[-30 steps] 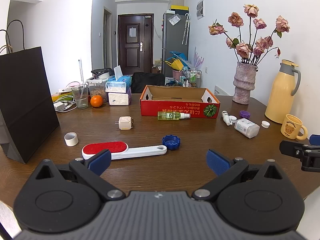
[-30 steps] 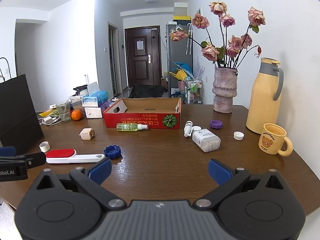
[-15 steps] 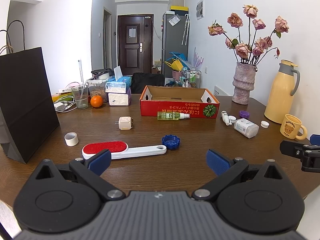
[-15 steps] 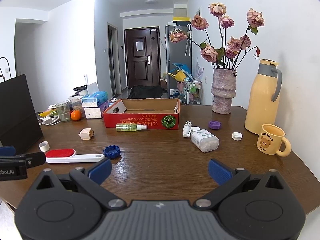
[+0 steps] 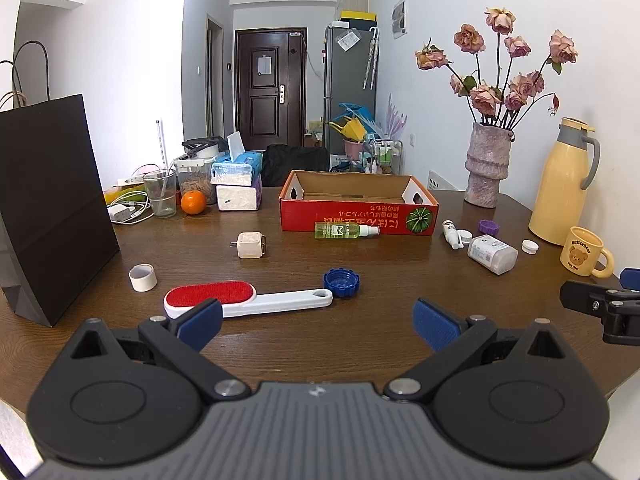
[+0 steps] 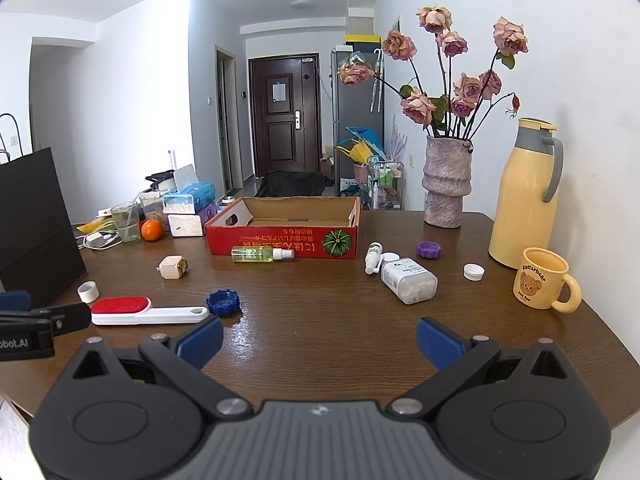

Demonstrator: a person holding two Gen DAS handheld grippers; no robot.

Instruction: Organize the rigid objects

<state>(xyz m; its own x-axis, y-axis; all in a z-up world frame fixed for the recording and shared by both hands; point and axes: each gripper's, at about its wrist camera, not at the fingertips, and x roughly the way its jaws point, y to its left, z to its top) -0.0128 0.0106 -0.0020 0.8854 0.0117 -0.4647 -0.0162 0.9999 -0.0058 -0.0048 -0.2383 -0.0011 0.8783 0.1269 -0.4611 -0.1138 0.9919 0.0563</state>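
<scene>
Both tongs, the left gripper (image 5: 316,322) and right gripper (image 6: 318,338), stay wide open and empty; nothing has moved, so the red box (image 5: 356,220) waits.

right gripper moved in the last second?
Yes, slightly. In the right wrist view the yellow mug and thermos have drifted left and down against the frame, so the right gripper has shifted a little, likely rightward.

lint brush (image 5: 248,300), blue cap (image 5: 341,282), bottles lying flat
</scene>
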